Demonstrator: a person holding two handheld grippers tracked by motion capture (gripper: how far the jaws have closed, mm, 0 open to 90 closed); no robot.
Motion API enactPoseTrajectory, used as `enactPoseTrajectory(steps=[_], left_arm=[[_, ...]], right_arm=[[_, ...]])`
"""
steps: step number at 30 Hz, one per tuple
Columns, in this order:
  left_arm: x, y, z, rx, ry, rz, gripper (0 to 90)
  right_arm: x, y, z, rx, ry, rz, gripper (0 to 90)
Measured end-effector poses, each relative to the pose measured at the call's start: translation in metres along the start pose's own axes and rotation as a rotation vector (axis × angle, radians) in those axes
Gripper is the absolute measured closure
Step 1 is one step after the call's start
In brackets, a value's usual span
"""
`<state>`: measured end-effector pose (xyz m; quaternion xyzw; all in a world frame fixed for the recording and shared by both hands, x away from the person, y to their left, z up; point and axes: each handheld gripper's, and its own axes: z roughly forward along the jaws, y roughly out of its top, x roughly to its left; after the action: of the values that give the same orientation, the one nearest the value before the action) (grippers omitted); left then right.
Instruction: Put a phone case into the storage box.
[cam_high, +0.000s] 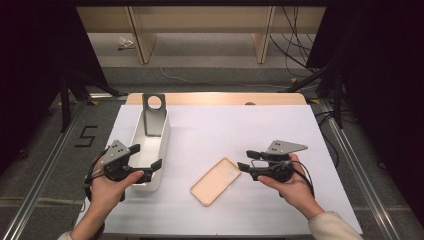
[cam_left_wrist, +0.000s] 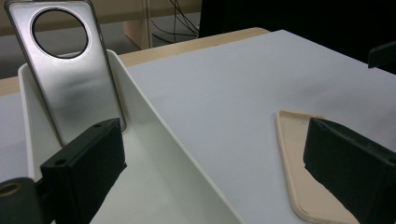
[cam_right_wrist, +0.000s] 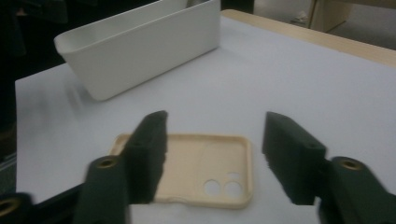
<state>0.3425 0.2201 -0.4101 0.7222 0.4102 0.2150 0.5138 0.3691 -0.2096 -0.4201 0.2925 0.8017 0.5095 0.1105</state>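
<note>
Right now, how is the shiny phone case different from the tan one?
The silver phone case stands tilted up inside the white bin; the beige phone case lies flat on the white table cover. The silver one has one big round camera hole; the beige one has two small holes. Both are empty phone cases, untouched by the grippers.

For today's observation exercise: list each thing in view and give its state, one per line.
Beige case: lying flat on the sheet, hollow side up, not gripped.
Silver case: standing tilted in the bin.
Bin: upright.
Left claw: open, straddling the bin's wall.
Right claw: open, at the beige case's end.
</note>
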Motion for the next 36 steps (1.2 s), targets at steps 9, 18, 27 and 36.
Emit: enactPoseTrajectory(steps=[9, 18, 27, 36], left_arm=[[-0.001, 0.000, -0.001, -0.002, 0.003, 0.001, 5.4], [-0.001, 0.000, -0.001, -0.006, 0.000, 0.001, 5.4], [0.001, 0.000, -0.002, -0.008, 0.007, 0.001, 5.7], [0.000, -0.001, 0.000, -0.001, 0.004, 0.001, 5.7]], right_arm=[[0.025, -0.001, 0.025, 0.116, 0.139, -0.099, 89.0], [0.046, -0.004, 0.064, 0.276, 0.174, -0.123, 90.0], [0.060, -0.008, 0.091, 0.410, 0.178, -0.152, 90.0], [0.057, -0.012, 0.097, 0.506, 0.144, -0.150, 90.0]])
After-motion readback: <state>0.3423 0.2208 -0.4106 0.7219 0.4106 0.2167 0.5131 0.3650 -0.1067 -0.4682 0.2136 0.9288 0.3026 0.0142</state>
